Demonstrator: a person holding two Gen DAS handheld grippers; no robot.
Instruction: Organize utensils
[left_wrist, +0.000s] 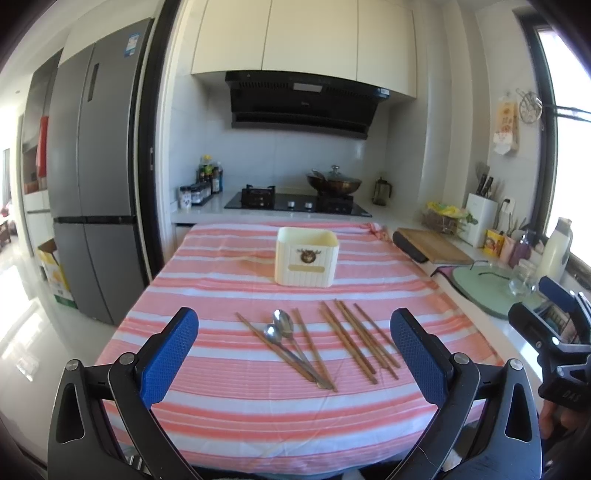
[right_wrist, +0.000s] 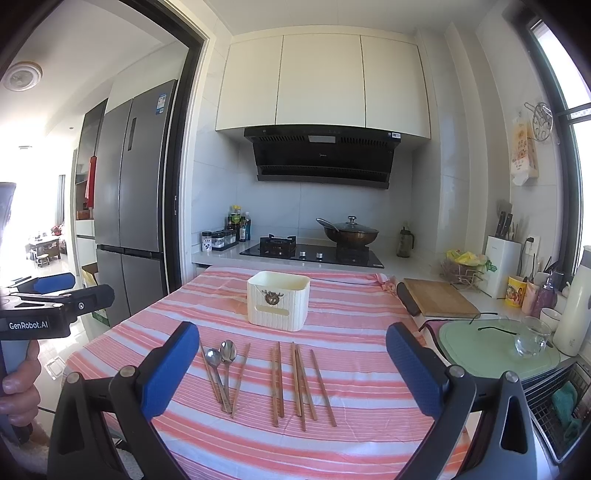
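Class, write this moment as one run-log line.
left gripper: open, empty | right gripper: open, empty | spoons and chopsticks: on striped cloth | holder: upright behind them | stage: nothing grasped

Daylight enters from the window (right_wrist: 576, 122) at 2 o'clock, overexposed to white. Interior evenly bright; shadows faint. The floor (left_wrist: 33, 295) glares at 9 o'clock. Centre sharp; heavy fisheye bending and dark vignetting toward all corners.

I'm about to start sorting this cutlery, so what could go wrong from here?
1. The two spoons lie across chopsticks, so lifting one may drag its neighbours.
2. The chopsticks on the right lie close together; the open right tongs may grab several or scatter them.
3. The holder looks light and might tip if bumped.
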